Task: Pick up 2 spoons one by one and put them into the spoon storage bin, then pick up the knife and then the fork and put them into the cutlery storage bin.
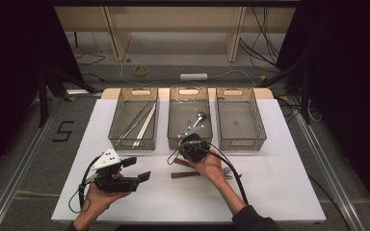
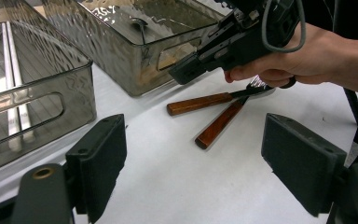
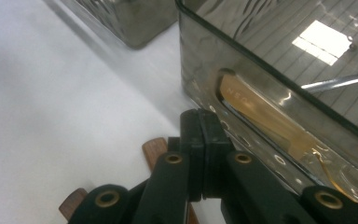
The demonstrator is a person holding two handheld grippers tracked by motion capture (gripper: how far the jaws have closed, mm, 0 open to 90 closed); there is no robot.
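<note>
right tongs [image 3: 200, 154] pressed together above the wooden handles [image 2: 204, 113], nothing pinched; left tongs [image 2: 193, 168] spread, waiting aside.

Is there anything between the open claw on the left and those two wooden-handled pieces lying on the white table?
Nothing visible: bare table lies between the left claw and the wooden-handled pieces. The right claw, jaws together, hangs just beyond them, above their far ends.

handles [image 2: 200, 103] red-brown wood | bins [image 1: 135, 120] smoky clear, ribbed | table [image 1: 279, 183] white | fingers [image 2: 303, 163] blk
</note>
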